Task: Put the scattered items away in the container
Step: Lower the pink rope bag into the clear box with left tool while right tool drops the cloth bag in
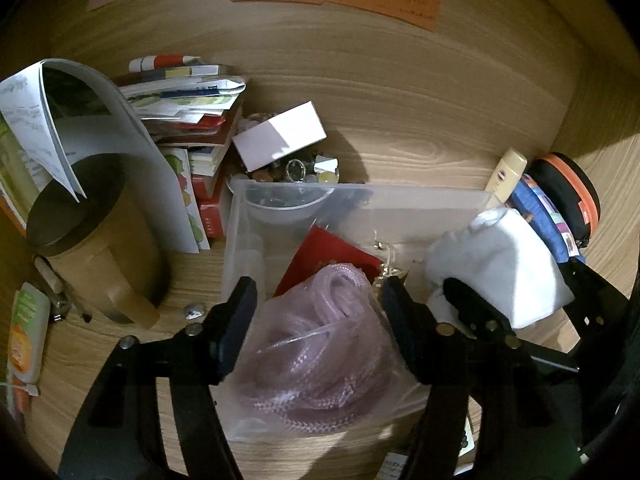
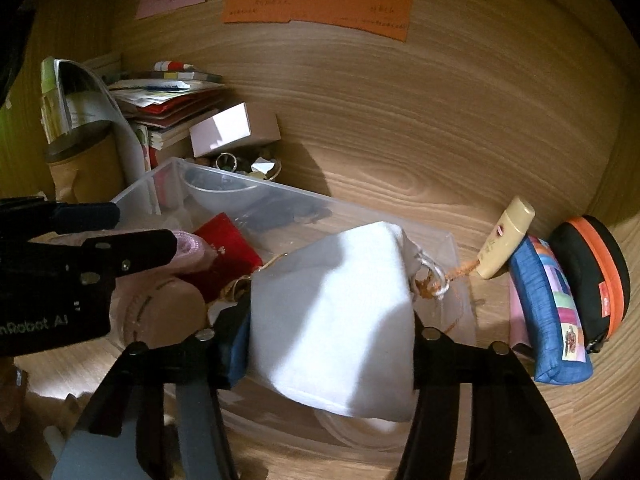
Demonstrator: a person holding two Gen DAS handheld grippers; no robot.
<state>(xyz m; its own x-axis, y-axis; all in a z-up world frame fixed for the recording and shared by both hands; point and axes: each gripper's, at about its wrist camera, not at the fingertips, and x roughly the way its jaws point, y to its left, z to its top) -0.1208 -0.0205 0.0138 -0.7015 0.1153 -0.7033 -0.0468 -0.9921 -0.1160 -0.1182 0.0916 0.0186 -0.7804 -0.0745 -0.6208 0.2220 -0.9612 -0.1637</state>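
1. Clear bin [image 1: 360,196] on the desk [image 1: 400,112], by the back wall – red pouch [image 1: 332,252] inside.
2. Left gripper [image 1: 316,320] over the bin, jaws apart around a pink bag [image 1: 316,344], pads not pressing.
3. Right gripper [image 2: 332,344] astride a white pouch [image 2: 340,312] over the bin's right end – grip or not, cannot tell.
4. Blue case [image 2: 552,304] outside, right of the bin.
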